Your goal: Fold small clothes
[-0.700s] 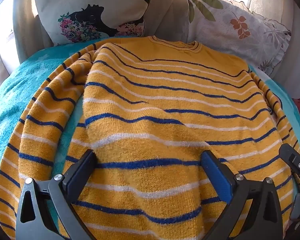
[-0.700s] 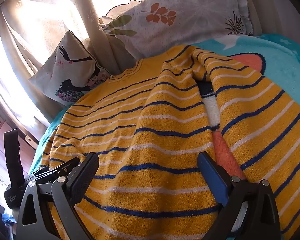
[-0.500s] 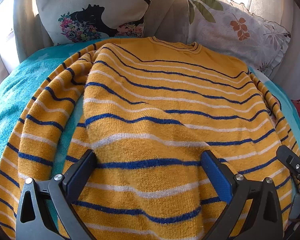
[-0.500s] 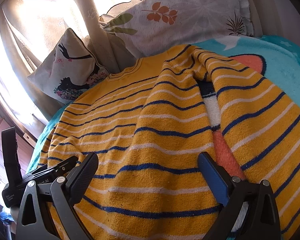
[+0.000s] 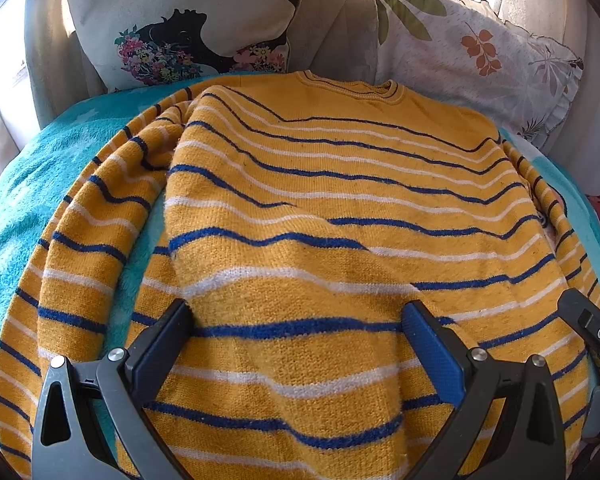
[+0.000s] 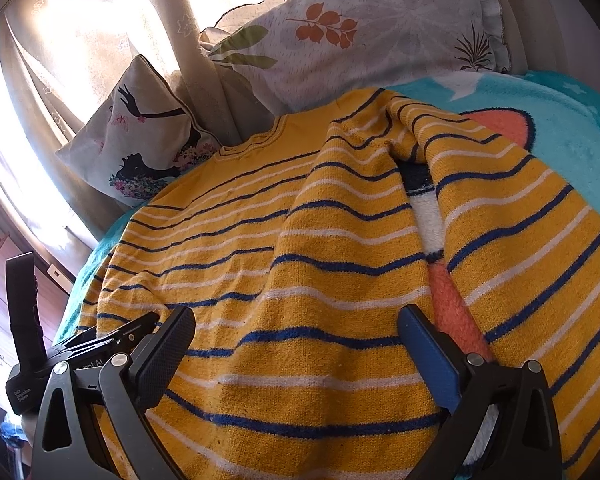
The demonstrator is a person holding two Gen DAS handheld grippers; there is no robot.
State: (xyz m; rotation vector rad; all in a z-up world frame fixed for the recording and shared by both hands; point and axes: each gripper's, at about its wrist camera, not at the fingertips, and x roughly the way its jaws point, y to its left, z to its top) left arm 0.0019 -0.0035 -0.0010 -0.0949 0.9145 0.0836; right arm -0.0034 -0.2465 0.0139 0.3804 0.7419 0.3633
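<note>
Both sets of jaws stand spread as wide as they go, with nothing pinched; the left gripper (image 5: 296,344) hangs over the lower middle of the sweater (image 5: 332,208), and the right gripper (image 6: 296,344) hangs over the same garment nearer its right side, each with only knit showing between its fingers; whether the pads touch the cloth I cannot tell. Over the last moment almost nothing has changed; the sweater lies exactly as it did, and only the right gripper has drifted a little in the left wrist view, at the right edge; I take that to mean the fold has not begun and the hands are settling over the hem before a first grasp. The sweater lies flat and face up on the teal blanket (image 5: 16,216), collar toward the head of the bed, just short of the printed cushion (image 5: 180,28) and the leaf-patterned pillow (image 5: 468,52); the left sleeve (image 5: 80,248) curves down along the blanket's left edge, apart from the body by a strip of teal; the right sleeve (image 6: 532,216) lies splayed over the orange and white patch of the blanket. Open room is on the blanket to either side of the sleeves; toward the pillows there is little; the hem end is hidden under the grippers, so its edge cannot be judged.
</note>
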